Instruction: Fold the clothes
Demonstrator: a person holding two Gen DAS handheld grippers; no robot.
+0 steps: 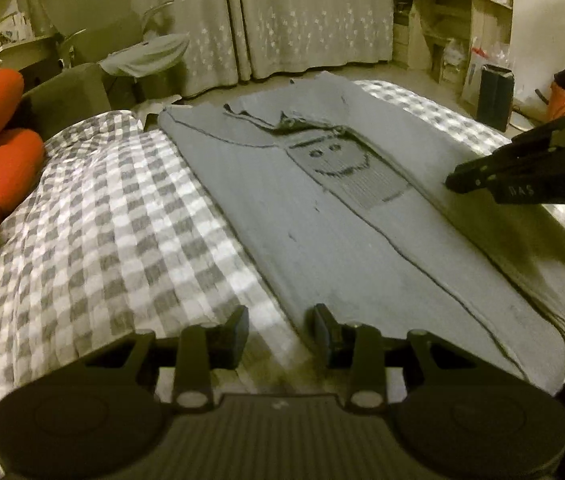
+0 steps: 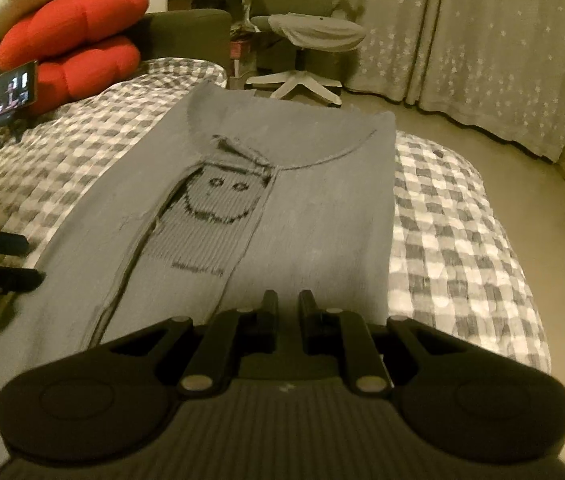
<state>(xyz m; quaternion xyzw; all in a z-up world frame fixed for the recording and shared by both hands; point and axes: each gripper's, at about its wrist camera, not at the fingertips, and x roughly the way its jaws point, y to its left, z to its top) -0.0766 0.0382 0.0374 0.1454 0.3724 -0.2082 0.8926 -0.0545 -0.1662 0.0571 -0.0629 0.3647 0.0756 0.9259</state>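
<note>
Grey knit sweater (image 2: 302,216) lying with both sides folded inward on checked bedspread (image 1: 102,220); left gripper (image 1: 281,330) and right gripper (image 2: 285,312) near hem, jaws apart, empty; next, probably: pinching hem, folding toward collar.

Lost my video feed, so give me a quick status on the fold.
Left hand-held gripper open, empty. Right hand-held gripper narrow gap, nothing held. Grey sweater flat on checked bedspread, both sides folded in. Nothing in the way.

We see a checked bedspread (image 2: 450,216) over the bed, two red cushions (image 2: 78,44) stacked at its far left corner with a lit phone (image 2: 8,96) propped before them; a swivel chair (image 2: 306,36) and starred curtains (image 2: 482,40) stand beyond
</note>
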